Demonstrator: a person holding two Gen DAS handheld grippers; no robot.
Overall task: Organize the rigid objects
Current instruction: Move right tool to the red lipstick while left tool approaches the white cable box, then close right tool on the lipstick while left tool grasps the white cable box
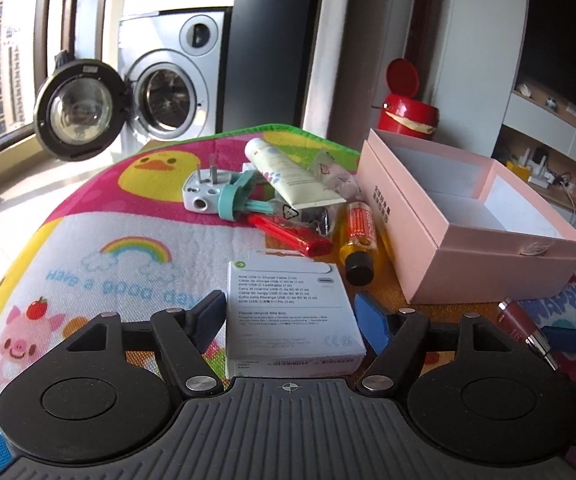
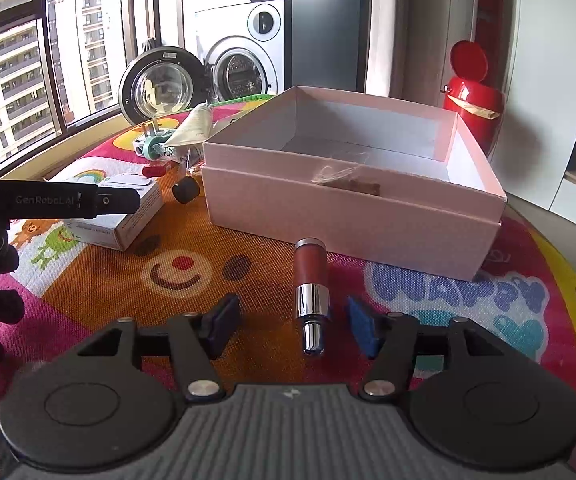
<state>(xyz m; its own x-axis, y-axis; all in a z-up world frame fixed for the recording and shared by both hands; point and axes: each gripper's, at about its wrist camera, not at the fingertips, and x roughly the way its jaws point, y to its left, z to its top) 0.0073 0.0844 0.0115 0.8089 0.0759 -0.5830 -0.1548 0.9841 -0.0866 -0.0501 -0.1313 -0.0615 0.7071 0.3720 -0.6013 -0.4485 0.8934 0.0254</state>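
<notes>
1. The white cable box [image 1: 292, 312] lies flat on the cartoon play mat [image 1: 108, 240], between the spread fingers of the left tool [image 1: 290, 320], which stand apart on either side of it.
2. The dark-red lipstick tube [image 2: 311, 292] lies on the mat just in front of the pink box [image 2: 352, 208]; the right tool [image 2: 293, 326] is apart too, straddling its silver end.
3. The pink box sits open.
4. Behind the cable box, a red lighter [image 1: 288, 234], yellow bottle [image 1: 359, 240], cream tube [image 1: 292, 174] and plug adapter [image 1: 206, 192] lie heaped together.
5. A washing machine [image 1: 168, 80] stands beyond with its door open.
</notes>
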